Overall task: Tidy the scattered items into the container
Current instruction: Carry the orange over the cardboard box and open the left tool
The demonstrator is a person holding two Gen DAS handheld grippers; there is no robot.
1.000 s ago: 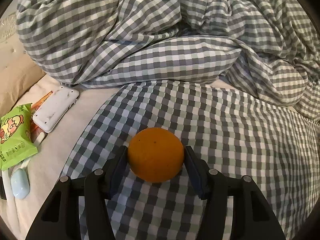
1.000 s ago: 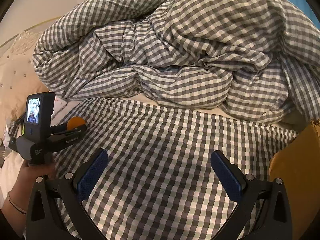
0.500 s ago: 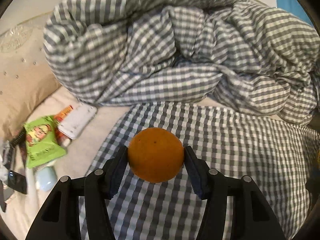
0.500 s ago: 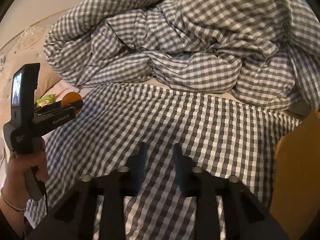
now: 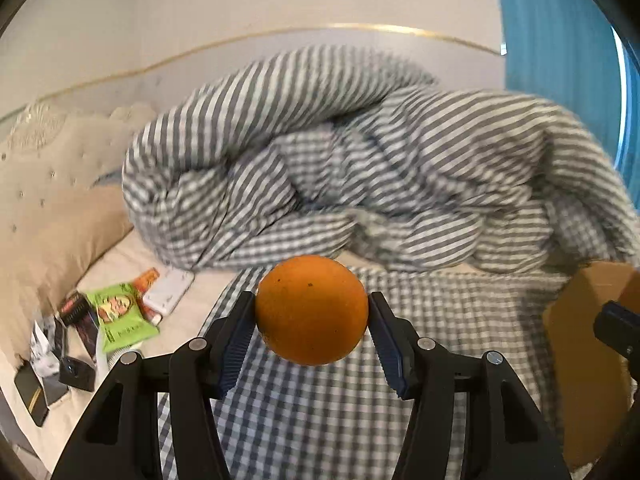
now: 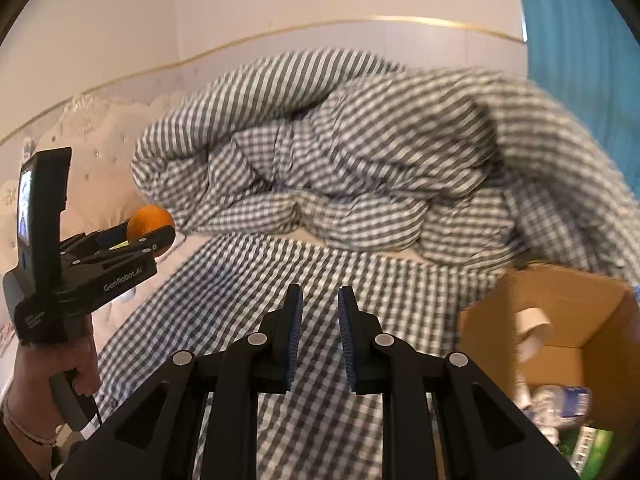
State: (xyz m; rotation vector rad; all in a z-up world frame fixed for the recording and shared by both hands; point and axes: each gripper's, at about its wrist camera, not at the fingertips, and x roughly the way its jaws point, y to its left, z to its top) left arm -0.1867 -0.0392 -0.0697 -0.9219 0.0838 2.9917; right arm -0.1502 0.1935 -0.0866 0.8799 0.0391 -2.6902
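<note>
My left gripper [image 5: 312, 320] is shut on an orange [image 5: 311, 309] and holds it in the air above the checked bedspread; it also shows at the left of the right wrist view [image 6: 154, 236] with the orange [image 6: 149, 219]. My right gripper [image 6: 319, 312] is nearly shut and empty, its blue pads a narrow gap apart. An open cardboard box [image 6: 560, 320] stands at the right of the bed with packets and a tape roll [image 6: 532, 322] inside; its edge shows in the left wrist view [image 5: 580, 312].
Scattered items lie at the left on the cream sheet: a green snack packet [image 5: 122, 316], a white case [image 5: 168, 290], dark small boxes [image 5: 78, 320] and a phone [image 5: 30, 394]. A bunched checked duvet [image 5: 360, 176] fills the back. A blue curtain [image 5: 560, 20] hangs at the right.
My left gripper has lifted the orange well up and swung toward the right, bringing the box into view. My right gripper went from wide open to nearly shut and rose.
</note>
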